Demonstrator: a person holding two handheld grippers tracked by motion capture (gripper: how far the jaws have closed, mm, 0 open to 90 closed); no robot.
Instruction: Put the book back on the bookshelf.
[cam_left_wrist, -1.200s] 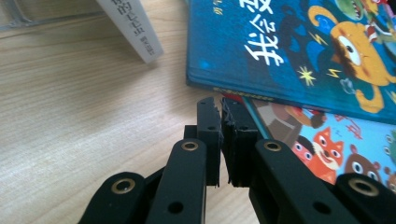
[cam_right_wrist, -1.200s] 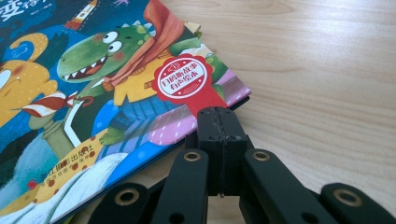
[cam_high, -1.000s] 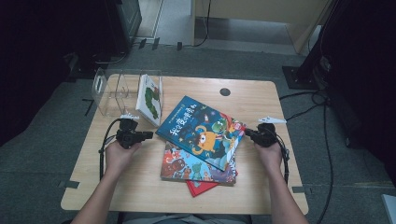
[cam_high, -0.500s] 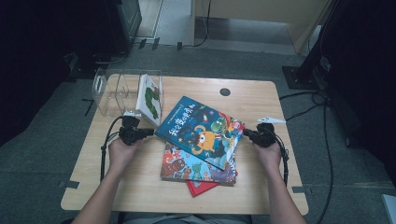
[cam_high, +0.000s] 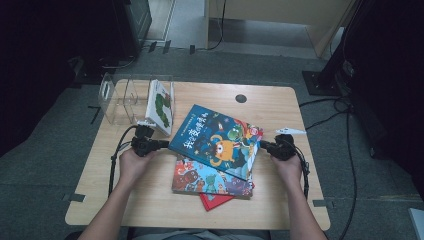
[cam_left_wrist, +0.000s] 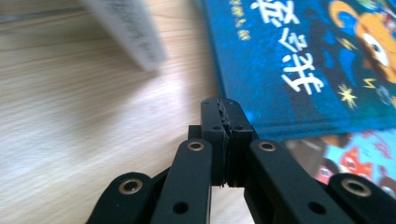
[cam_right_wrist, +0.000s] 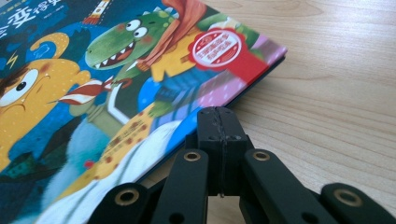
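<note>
Flanking the blue book (cam_high: 216, 141) — left hand-held gripper (cam_high: 161, 144) nearer than before, both pairs of jaws together, empty.

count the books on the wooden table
4: a blue monster-cover picture book on top of the pile, a colourful one beneath, a red one lowest, a white one leaning in the clear rack.

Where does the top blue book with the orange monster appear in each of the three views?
High view: blue book, centre of the table, on the stack.
Left gripper view: upper right, past the shut jaws.
Right gripper view: left half.
Shared landmark: its orange monster.
</note>
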